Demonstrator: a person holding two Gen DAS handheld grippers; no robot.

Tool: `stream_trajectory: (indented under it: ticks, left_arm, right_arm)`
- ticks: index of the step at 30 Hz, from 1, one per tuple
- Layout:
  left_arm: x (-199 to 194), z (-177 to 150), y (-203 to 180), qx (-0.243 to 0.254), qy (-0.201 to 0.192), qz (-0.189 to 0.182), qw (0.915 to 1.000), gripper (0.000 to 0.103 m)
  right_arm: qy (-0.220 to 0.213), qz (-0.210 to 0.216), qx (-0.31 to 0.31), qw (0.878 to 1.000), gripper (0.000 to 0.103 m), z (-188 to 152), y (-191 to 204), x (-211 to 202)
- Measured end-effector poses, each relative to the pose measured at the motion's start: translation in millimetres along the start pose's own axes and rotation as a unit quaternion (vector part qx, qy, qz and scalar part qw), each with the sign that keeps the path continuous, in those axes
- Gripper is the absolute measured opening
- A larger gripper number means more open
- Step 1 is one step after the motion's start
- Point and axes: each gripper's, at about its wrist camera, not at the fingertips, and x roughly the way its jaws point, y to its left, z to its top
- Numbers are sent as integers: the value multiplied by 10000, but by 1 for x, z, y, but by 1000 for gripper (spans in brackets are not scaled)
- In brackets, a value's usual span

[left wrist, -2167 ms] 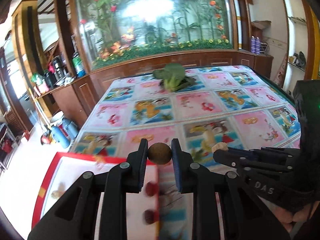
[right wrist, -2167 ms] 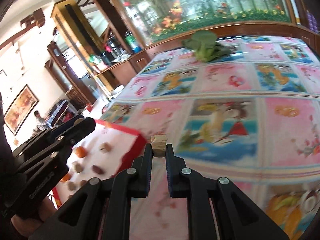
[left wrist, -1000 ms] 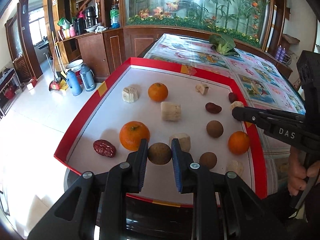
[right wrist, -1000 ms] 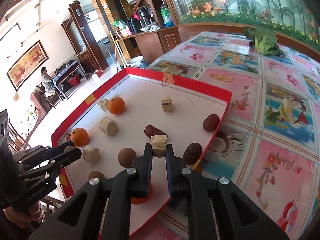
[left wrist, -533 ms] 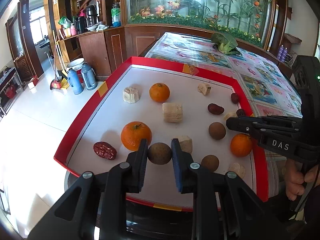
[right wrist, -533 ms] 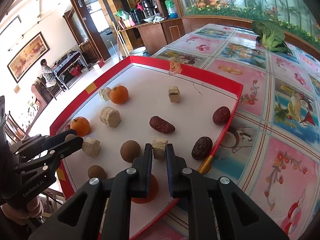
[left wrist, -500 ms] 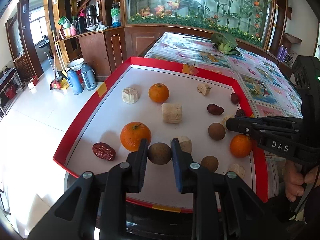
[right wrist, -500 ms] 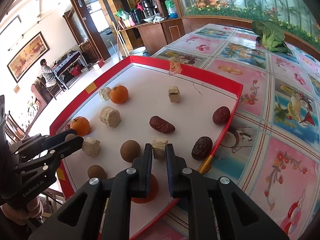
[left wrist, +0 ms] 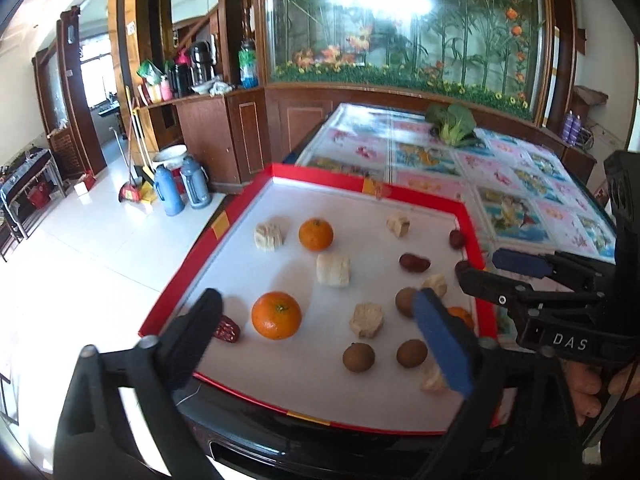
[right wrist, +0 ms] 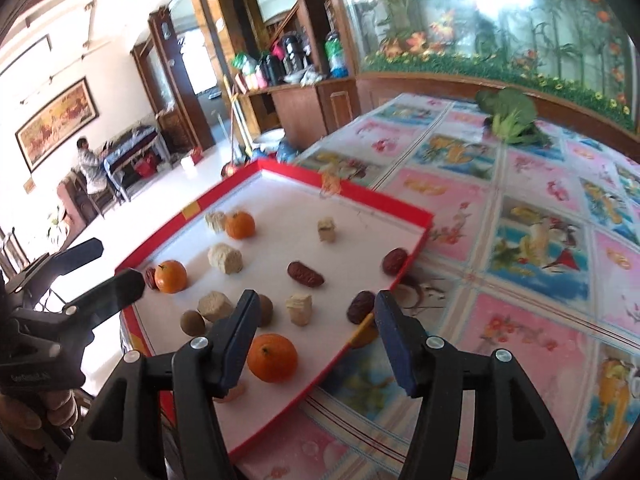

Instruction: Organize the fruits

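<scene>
A white tray with a red rim [left wrist: 360, 178] [right wrist: 360, 190] holds oranges, red dates, pale chunks and brown round fruits. My left gripper [left wrist: 316, 298] [right wrist: 110, 266] hangs over the tray's near-left part. Its jaws are opening wide, and nothing is between them. A brown round fruit [left wrist: 359, 357] lies free on the tray below it, beside a large orange [left wrist: 276, 315]. My right gripper [right wrist: 316, 304] [left wrist: 486, 266] is over the tray's right side, also opening. A pale cube [right wrist: 300, 309] rests on the tray between its fingers, untouched. An orange [right wrist: 272, 358] sits under its left finger.
The tray lies at the corner of a table covered with a patterned cloth [right wrist: 520, 248]. A green leafy vegetable [left wrist: 452, 122] [right wrist: 512, 118] lies far back. Two flasks [left wrist: 182, 188] stand on the floor to the left. A person [right wrist: 86, 164] sits far off.
Both grippers went from shut to open and lifted a little. The brown fruit and the pale cube left the pads and now lie on the tray.
</scene>
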Motion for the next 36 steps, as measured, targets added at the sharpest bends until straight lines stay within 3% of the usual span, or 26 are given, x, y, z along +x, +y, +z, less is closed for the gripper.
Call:
stream_trajectory:
  ticks: [3, 7, 10, 14, 20, 27, 36]
  left_arm:
    - [-15, 5, -6, -44, -252, 260, 9993, 103]
    - [-32, 9, -17, 11, -536, 904, 9945, 103]
    - [-47, 8, -23, -73, -753, 1240, 9894, 103]
    - [-67, 5, -31, -58, -1072, 1155, 9875, 103]
    - [-79, 11, -42, 14, -1029, 1259, 9867, 103]
    - [-76, 22, -49, -82, -869, 1093, 9902, 103]
    - [-53, 33, -48, -203, -608, 979, 9931, 103]
  right_arm:
    - [-284, -99, 59, 9995, 68, 0, -1, -20]
    - [-720, -274, -2, 9970, 78, -4, 3, -48]
    - [-984, -286, -17, 9947, 78, -9, 6, -67]
    - [-1231, -311, -102, 9919, 79, -13, 10, -88]
    - [-1544, -473, -284, 9865, 81, -15, 17, -106]
    - [-1824, -682, -355, 9802, 81, -17, 16, -101]
    - [-1600, -740, -207, 9841, 81, -10, 4, -78]
